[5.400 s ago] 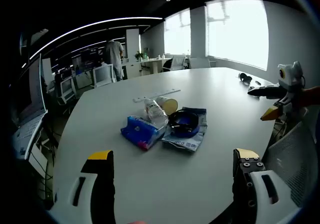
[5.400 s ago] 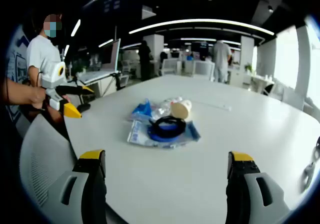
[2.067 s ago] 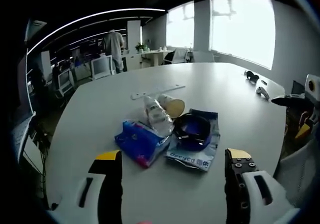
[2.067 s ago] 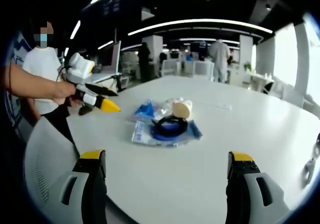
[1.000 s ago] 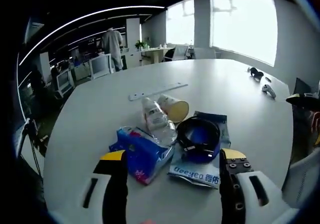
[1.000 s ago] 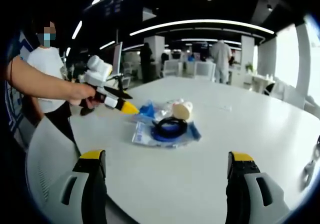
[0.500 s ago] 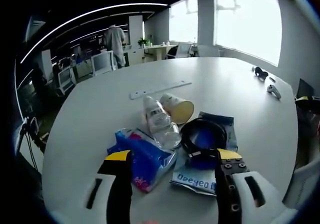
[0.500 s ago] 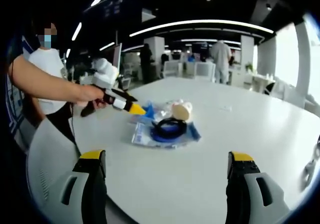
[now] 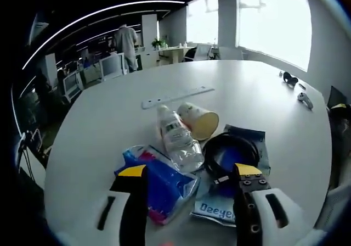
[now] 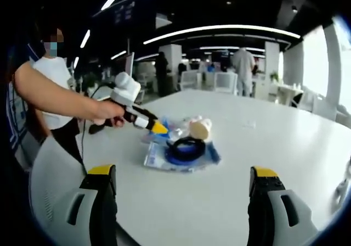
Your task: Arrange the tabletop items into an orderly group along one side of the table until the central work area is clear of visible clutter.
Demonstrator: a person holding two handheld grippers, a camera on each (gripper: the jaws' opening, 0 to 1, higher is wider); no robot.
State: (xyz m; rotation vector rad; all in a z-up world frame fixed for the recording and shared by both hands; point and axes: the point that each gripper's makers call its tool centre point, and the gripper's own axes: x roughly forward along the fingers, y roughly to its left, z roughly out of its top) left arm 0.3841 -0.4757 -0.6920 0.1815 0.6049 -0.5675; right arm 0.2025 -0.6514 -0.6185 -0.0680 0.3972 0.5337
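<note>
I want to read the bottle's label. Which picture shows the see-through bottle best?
The left gripper view: the plastic bottle lies on its side, close and large, between the blue packet and the paper cup. In the right gripper view it is a small, far-off clear blur beside the cup.

Your left gripper view looked down close over the black bowl; your right gripper view faced that bowl from farther back.

Plastic and paper sitting on a matt white table

A clear plastic bottle is glinting beside a paper cup; the blue packet is shining glossy.
</note>
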